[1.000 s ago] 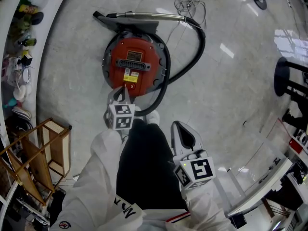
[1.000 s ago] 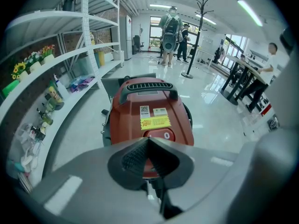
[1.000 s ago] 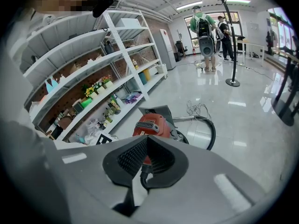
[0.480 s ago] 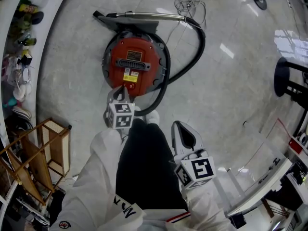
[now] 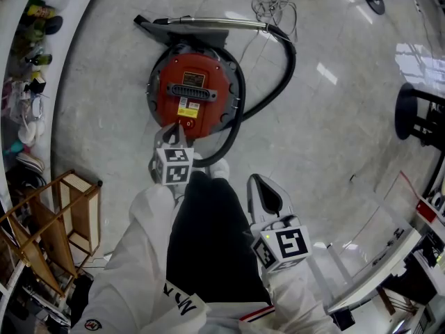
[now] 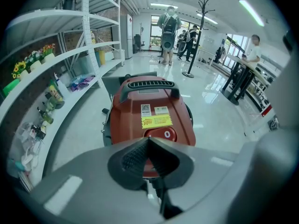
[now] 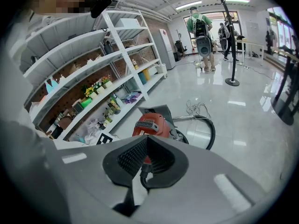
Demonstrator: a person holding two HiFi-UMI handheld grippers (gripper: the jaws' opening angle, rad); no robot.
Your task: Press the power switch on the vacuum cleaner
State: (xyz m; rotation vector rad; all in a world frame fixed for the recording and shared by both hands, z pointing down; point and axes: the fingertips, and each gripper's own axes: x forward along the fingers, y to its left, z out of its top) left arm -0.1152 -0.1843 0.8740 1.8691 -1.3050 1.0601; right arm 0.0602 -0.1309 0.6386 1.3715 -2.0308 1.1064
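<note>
The vacuum cleaner [image 5: 195, 92] is set on the floor [image 5: 334, 131], its power switch [image 6: 164, 134] just beyond the left gripper [image 5: 176, 132]'s clenched, empty fingers [image 6: 133, 160]; the right gripper [image 5: 259, 184], likewise clenched, is held well back from it.

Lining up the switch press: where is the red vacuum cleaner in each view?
Head view: vacuum cleaner, upper centre, just beyond the left gripper.
Left gripper view: it fills the centre, above the shut jaws.
Right gripper view: it is small, centre, past the jaws.
Shared landmark: white shelving, left of it in all three.
</note>
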